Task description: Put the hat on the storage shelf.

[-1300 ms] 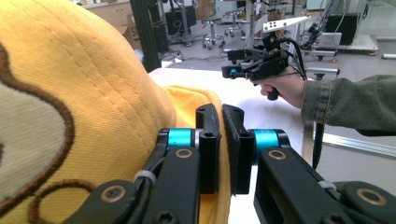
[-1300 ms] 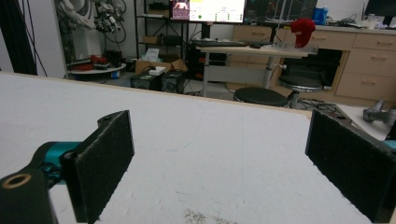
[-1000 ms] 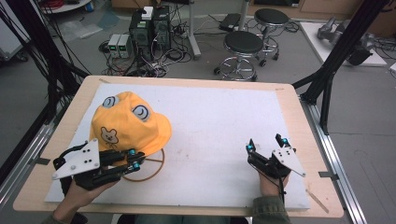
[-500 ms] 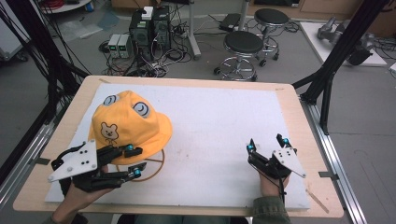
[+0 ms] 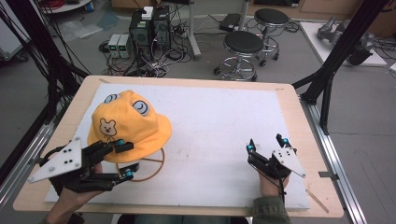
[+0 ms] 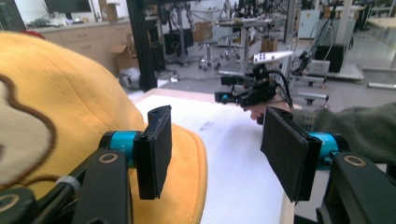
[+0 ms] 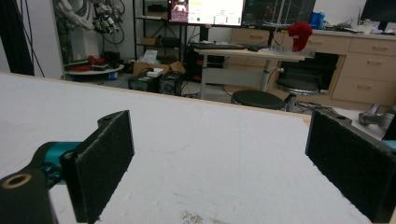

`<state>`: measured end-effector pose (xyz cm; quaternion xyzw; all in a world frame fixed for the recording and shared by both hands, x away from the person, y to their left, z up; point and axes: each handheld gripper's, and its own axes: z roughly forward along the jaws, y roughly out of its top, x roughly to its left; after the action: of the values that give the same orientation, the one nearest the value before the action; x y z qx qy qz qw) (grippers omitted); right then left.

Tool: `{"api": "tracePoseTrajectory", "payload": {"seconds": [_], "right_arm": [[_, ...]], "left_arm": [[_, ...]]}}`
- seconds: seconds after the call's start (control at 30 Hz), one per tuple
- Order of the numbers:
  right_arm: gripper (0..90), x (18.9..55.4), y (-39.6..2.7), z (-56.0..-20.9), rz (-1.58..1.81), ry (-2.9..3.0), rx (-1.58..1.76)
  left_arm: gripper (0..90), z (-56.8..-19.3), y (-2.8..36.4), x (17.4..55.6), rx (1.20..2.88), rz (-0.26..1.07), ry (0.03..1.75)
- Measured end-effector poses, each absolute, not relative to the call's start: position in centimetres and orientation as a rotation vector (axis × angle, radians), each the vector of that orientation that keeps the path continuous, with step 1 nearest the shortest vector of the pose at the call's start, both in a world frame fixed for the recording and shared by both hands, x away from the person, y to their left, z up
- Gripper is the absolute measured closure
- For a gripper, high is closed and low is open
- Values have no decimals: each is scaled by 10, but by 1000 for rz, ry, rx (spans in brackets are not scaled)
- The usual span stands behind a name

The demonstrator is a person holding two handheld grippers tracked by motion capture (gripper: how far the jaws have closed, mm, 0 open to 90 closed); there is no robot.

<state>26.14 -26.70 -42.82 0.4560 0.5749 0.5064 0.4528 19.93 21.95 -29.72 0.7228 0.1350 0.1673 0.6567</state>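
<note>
Yellow hat sits crown-up on the left part of the desk, bear face toward the person, two eye patches on the crown's far side. A thin brown cord loops out from under the near brim onto the white mat.

Left claw is at the near brim edge, wide open, holding nothing. In the high view one jaw lies over the brim, the other sits lower beside the cord loop. In the left gripper view the hat takes up the left side and the brim edge runs past the left-hand pad; the other pad is out over bare mat. Whether the brim is truly between the jaws cannot be told.

Right claw rests on the mat near the front right, well apart from the hat, jaws spread wide, empty. The right gripper view looks over bare mat between the pads.

Progress call: early. The reach to the hat looks done, the grip is not yet made. Hat not lifted, folded or shifted as far as the frames show. Left to do: close on the brim, then whatever handling follows. Right claw not yet in play.
</note>
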Motion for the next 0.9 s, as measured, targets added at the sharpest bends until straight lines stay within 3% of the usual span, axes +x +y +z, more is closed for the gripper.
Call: {"api": "tracePoseTrajectory", "payload": {"seconds": [0.43,0.9], "right_arm": [[68,262,-267,-428,1241,1424,1122],[68,262,-267,-429,1242,1427,1126]], "left_arm": [[351,-285,253,198,1516,486,417],[337,-285,297,205,1359,560,559]]}}
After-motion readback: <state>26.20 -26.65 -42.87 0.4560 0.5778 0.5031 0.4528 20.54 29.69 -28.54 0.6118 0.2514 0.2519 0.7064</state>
